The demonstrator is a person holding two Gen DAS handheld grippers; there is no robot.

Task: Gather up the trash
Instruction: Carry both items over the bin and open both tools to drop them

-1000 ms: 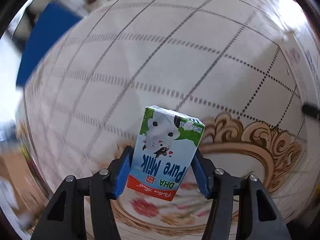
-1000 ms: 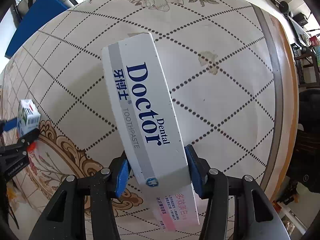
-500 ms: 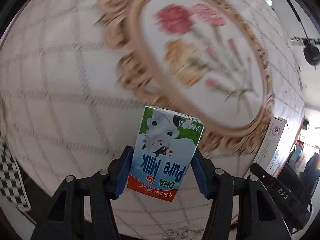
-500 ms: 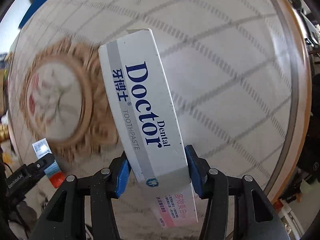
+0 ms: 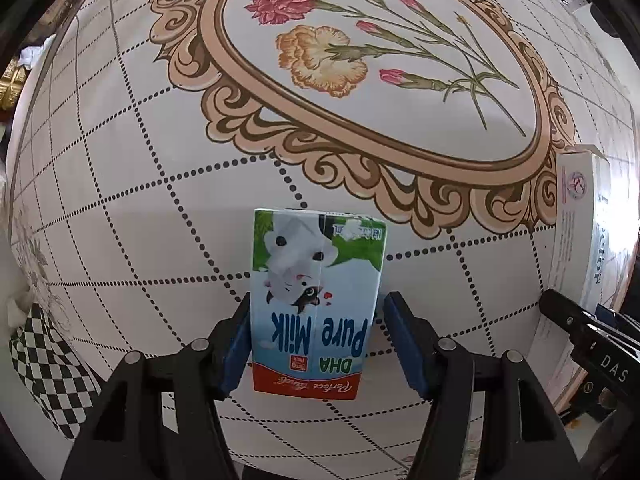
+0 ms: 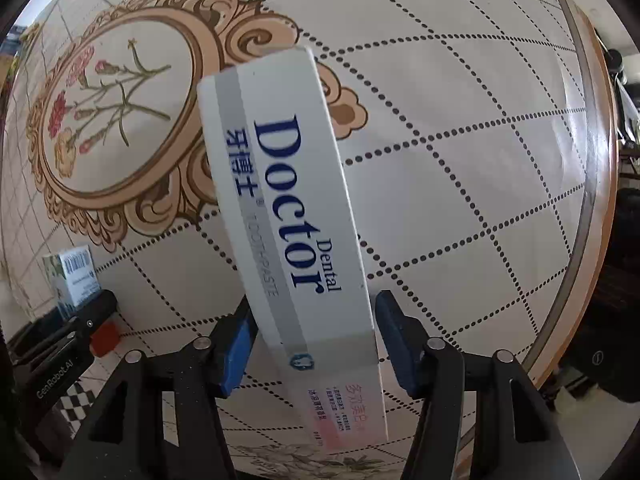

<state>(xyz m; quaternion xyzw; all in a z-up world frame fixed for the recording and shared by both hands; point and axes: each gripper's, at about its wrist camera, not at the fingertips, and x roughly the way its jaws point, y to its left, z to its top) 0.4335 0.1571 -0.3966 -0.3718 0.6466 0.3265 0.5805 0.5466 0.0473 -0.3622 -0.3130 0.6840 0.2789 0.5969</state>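
Note:
My left gripper (image 5: 316, 340) is shut on a small milk carton (image 5: 316, 300), printed "Pure Milk" with a cow, held above the table. My right gripper (image 6: 314, 340) is shut on a long white toothpaste box (image 6: 288, 208) marked "Doctor Dental", which sticks out forward and tilts left. The toothpaste box also shows at the right edge of the left wrist view (image 5: 576, 240). The milk carton also shows at the left edge of the right wrist view (image 6: 74, 276).
Below both grippers lies a round table (image 5: 120, 184) with a cream dotted-grid cloth and an ornate gold oval with carnations (image 5: 372, 56). The table's wooden rim (image 6: 596, 184) runs down the right. A black-and-white chequered cloth (image 5: 44, 352) sits at lower left.
Both grippers have swung over the table with their loads; the floral oval has come into the middle of both views. The blur has gone. Both grips are unchanged.

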